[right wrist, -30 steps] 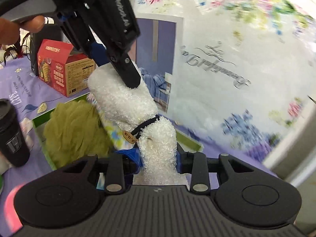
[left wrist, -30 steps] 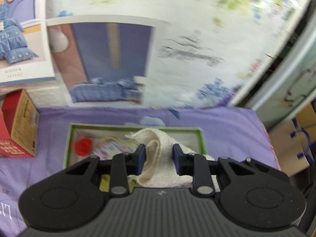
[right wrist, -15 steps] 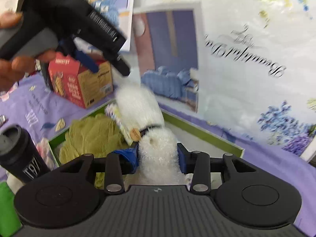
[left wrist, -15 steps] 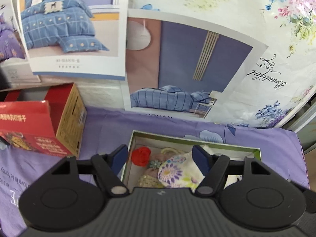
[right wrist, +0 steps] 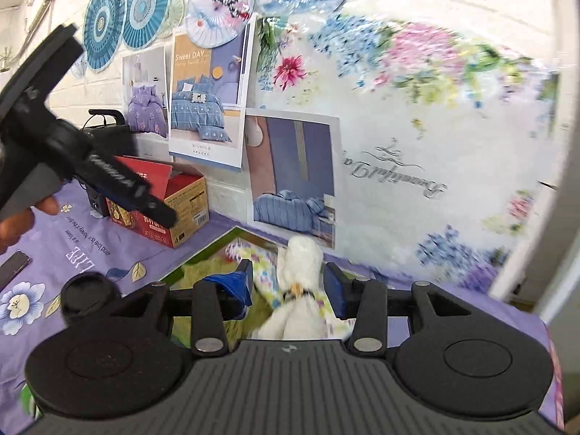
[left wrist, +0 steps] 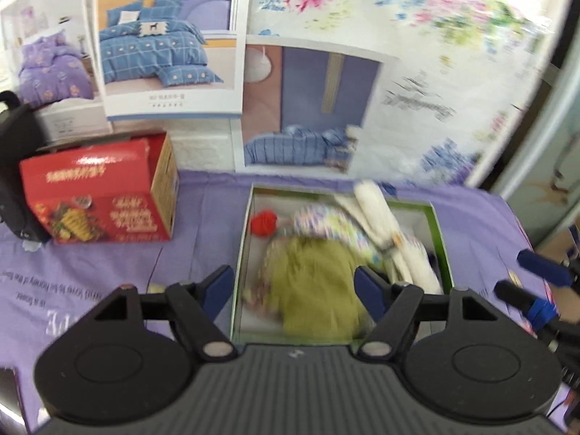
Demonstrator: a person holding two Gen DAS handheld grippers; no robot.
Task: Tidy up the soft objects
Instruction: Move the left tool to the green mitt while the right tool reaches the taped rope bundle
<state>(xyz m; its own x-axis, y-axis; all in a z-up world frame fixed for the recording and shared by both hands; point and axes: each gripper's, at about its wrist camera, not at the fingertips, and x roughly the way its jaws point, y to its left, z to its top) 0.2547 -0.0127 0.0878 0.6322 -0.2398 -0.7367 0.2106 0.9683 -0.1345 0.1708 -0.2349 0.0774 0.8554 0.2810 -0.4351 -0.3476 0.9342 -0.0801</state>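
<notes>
Table cover: I see a purple cloth (left wrist: pixel 203 217) printed with flowers and lettering, and everything rests on it.
Red carton: a red box (left wrist: pixel 98 195) stands on the cloth to the left of the tray, well apart from it, with its top flap open in the right wrist view (right wrist: pixel 159 195).
Tray: a shallow green-rimmed box (left wrist: pixel 440 239) with a white inside lies open near the wall posters; all the soft things I can see are inside it.
Olive cloth: a green-yellow towel (left wrist: pixel 315 282) fills the near part of the tray, blurred.
White plush: a fluffy white towel roll (left wrist: pixel 384 228) with a dark band and a small tag lies along the tray's right side, one end poking over the far rim; from the right wrist (right wrist: pixel 301 279) it sits between my right fingers without touching them.
Flowered cloth: a pastel patterned piece (left wrist: pixel 326 221) lies between the olive cloth and the white plush.
Red flower: a small red rosette (left wrist: pixel 264 222) sits in the far left corner of the tray.
Left gripper (left wrist: pixel 293 286): I have it spread wide above the tray's near end, holding nothing.
Right gripper (right wrist: pixel 288 282): released, fingers parted on either side of the white plush.
</notes>
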